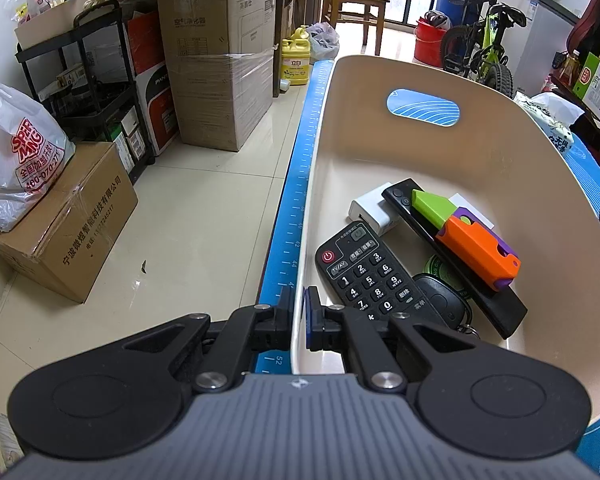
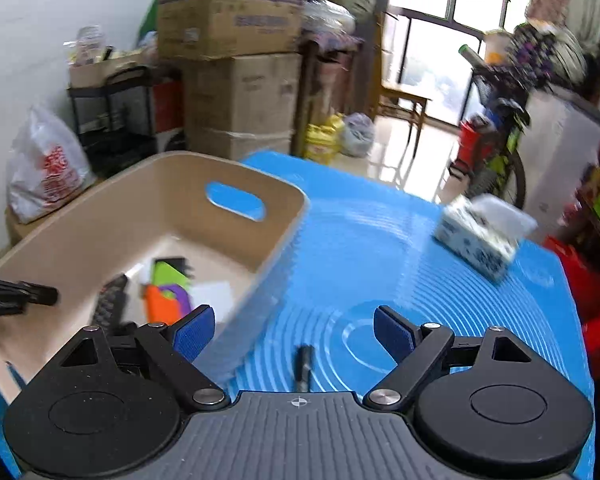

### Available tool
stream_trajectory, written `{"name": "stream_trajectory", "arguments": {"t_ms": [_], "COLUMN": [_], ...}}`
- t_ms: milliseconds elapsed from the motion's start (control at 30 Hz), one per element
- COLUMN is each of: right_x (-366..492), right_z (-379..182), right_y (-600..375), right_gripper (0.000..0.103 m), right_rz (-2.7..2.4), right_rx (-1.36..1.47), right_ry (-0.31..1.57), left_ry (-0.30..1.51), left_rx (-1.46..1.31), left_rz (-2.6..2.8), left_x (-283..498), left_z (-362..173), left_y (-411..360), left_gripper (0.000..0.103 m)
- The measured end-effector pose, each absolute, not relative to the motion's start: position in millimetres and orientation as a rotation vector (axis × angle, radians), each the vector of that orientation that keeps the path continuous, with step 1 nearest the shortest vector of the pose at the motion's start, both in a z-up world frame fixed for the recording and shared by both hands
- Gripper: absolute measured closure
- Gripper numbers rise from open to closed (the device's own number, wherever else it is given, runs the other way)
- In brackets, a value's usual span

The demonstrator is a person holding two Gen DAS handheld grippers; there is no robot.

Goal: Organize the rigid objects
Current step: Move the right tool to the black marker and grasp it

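A beige bin [image 1: 500, 152] stands on the blue mat [image 1: 296, 200]. My left gripper [image 1: 299, 308] is shut on the bin's near-left wall. Inside lie a black remote with number keys [image 1: 364, 272], a slim black remote [image 1: 456, 260], an orange, purple and green toy [image 1: 464, 236], a white adapter [image 1: 372, 208] and a black car key [image 1: 440, 300]. In the right wrist view the bin [image 2: 172, 200] is to the left. My right gripper [image 2: 294, 330] is open and empty over the mat [image 2: 380, 260]. A black pen [image 2: 303, 364] lies on the mat just below its fingers.
A tissue pack [image 2: 480, 236] sits at the mat's far right. Cardboard boxes [image 1: 220, 60], a black cart [image 1: 96, 80] and a white plastic bag [image 1: 16, 152] stand on the floor to the left. A bicycle [image 1: 484, 44] and a red bucket [image 1: 430, 40] are at the back.
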State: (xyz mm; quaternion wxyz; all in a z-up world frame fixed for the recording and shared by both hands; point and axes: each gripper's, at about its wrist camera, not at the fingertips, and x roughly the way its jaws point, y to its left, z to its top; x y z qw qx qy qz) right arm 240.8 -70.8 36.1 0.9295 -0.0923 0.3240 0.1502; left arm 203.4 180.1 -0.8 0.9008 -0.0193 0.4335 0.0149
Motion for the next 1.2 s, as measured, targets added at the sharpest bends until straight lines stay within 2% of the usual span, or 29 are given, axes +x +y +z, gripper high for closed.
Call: {"name": "stream_trajectory", "arguments": {"t_ms": [467, 700, 967, 1100, 1133, 1200], "right_x": [258.0, 261.9, 265.7, 263.9, 262.9, 260.6], "right_z": [-25.0, -49.6, -66.6, -66.8, -66.7, -66.7], "right_y": [-92.8, -88.6, -90.4, -91.4, -89.5, -86.1], "right_gripper": [0.015, 0.023, 0.040, 0.060, 0.068, 0.074], "right_rz": [0.276, 0.269, 0.281, 0.320, 0.325, 0.345], "right_rx": [-0.163, -0.191, -0.180, -0.154, -0.161, -0.171], "right_ry": [0.788, 0.834, 0.862, 0.859, 0.857, 0.852], "left_ry": [0.897, 0.897, 0.897, 0.897, 0.897, 0.897], "left_rx": [-0.040, -0.041, -0.042, -0.041, -0.041, -0.042], "left_rz": [0.030, 0.030, 0.029, 0.030, 0.030, 0.030], "left_x": [203.5, 203.5, 203.5, 203.4, 203.4, 203.4], "left_z": [-0.7, -0.7, -0.7, -0.7, -0.7, -0.6], "left_y": [180.3, 181.0, 180.5, 181.4, 181.5, 181.5], "left_gripper": [0.096, 0.096, 0.096, 0.096, 0.096, 0.096]}}
